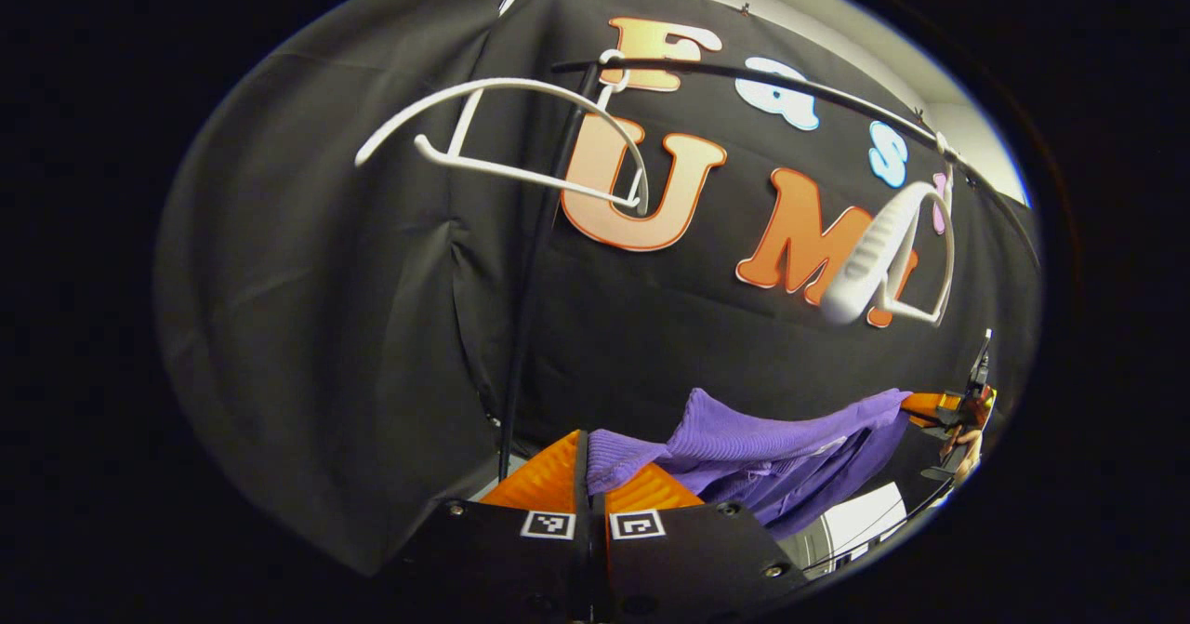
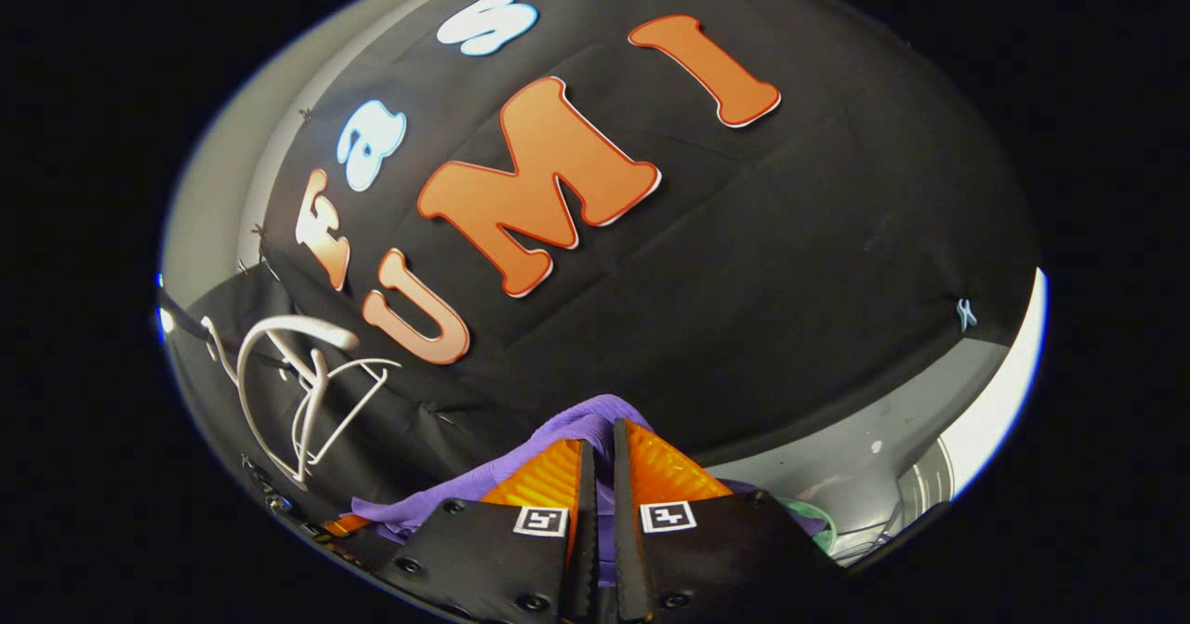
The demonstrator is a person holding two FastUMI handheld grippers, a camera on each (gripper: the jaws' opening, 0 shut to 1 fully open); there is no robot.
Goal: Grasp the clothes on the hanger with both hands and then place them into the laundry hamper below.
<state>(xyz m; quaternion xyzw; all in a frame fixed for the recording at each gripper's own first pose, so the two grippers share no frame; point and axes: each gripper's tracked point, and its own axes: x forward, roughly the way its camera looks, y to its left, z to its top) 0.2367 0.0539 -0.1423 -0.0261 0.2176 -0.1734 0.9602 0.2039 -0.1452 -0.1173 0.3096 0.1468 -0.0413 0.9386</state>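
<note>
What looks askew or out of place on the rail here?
Both white hangers are bare; the nearer hanger hangs twisted sideways on the rail. The purple garment is already off, stretched between both hand-held grippers.

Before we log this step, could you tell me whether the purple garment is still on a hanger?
Off. The purple garment stretches between both grippers, below the two bare white hangers on the rail.

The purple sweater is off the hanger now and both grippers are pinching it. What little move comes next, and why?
Probably lower both grippers together. The left gripper and right gripper each pinch the purple sweater, which hangs free between them, below the bare white hangers on the rail. The hamper should be underneath.
</note>
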